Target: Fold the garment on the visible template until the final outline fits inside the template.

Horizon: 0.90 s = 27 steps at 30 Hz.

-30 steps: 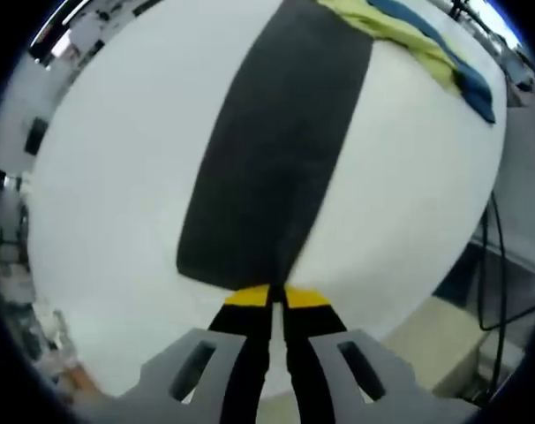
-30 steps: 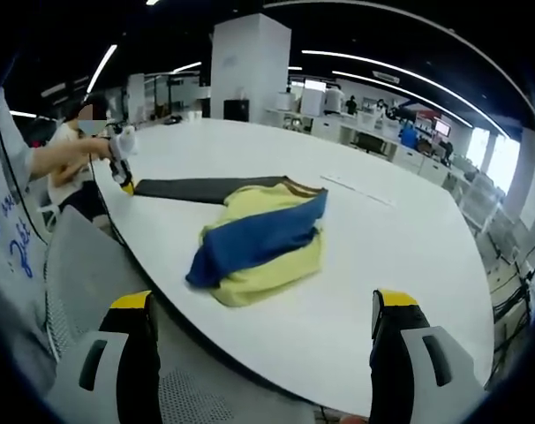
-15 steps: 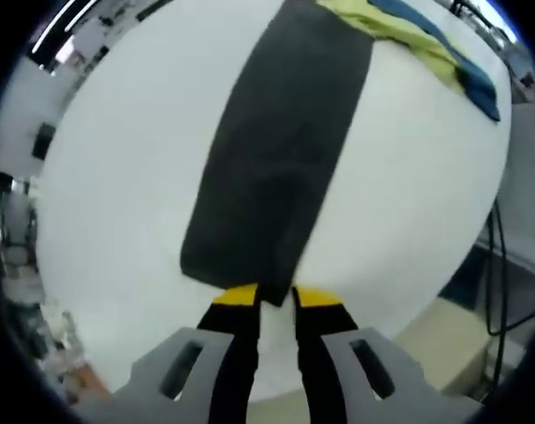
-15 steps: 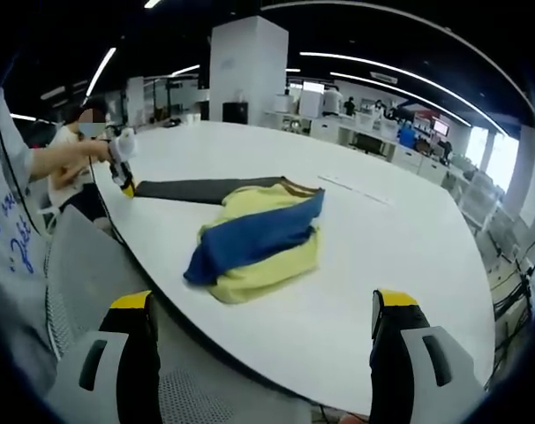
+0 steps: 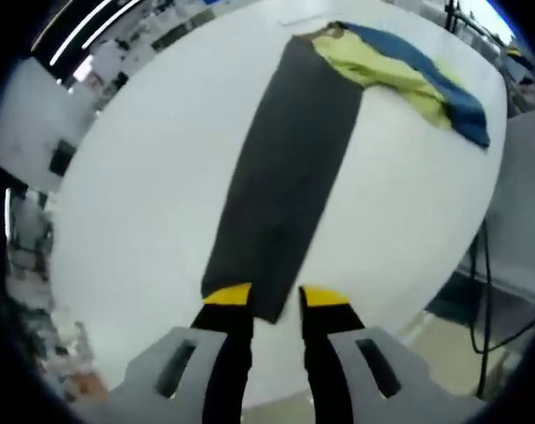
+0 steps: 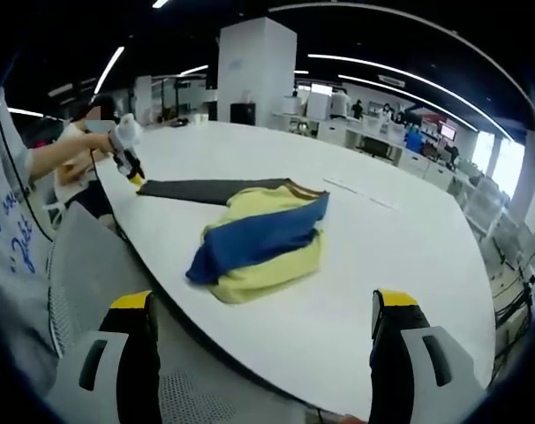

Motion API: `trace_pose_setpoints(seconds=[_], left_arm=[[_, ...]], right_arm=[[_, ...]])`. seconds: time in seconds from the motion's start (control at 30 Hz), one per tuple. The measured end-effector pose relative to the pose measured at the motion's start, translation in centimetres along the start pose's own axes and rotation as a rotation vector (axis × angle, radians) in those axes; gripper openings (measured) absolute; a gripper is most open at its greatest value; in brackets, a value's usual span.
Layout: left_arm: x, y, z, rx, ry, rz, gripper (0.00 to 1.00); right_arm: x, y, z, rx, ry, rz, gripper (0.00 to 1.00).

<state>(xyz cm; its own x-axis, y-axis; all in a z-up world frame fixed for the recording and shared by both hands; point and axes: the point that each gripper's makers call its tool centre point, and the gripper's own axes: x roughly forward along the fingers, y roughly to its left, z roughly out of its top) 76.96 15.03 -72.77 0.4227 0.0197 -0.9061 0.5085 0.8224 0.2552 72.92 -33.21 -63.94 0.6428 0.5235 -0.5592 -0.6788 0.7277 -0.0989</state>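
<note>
White, rounded worktop [image 6: 409, 256] in a large open office, with desks and ceiling lights far behind.

A dark grey template [image 5: 285, 185] lies flat as a long strip along one edge of the worktop. A yellow and blue garment [image 6: 259, 243] sits in a rumpled heap at the strip's far end, covering that end and spilling off it onto bare worktop towards the edge.

In the left gripper view, the left claw [image 5: 275, 296] hangs just above the strip's near end, its yellow-tipped jaws now a little apart with nothing between them. A second ago those jaws were pressed together right at the strip's end; half a second ago they had begun to part. The claw has since lifted slightly, so it has let go of the template. The right gripper view shows the same: the person's hand has raised that claw off the worktop edge.

The right claw [image 6: 260, 305] is held back off the near edge, jaws spread wide and empty, aimed at the garment.

Likely meaning: the template is laid out, and folding proper has not begun. The garment is still bunched and overhangs the outline.
</note>
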Motion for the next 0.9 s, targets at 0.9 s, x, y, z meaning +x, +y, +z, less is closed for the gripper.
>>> trace_pose_setpoints(seconds=[0.9], left_arm=[[-8.7, -5.2, 10.6, 0.135, -0.366, -0.044, 0.56]], right_arm=[[0.1, -0.7, -0.1, -0.017, -0.011, 0.029, 1.0]])
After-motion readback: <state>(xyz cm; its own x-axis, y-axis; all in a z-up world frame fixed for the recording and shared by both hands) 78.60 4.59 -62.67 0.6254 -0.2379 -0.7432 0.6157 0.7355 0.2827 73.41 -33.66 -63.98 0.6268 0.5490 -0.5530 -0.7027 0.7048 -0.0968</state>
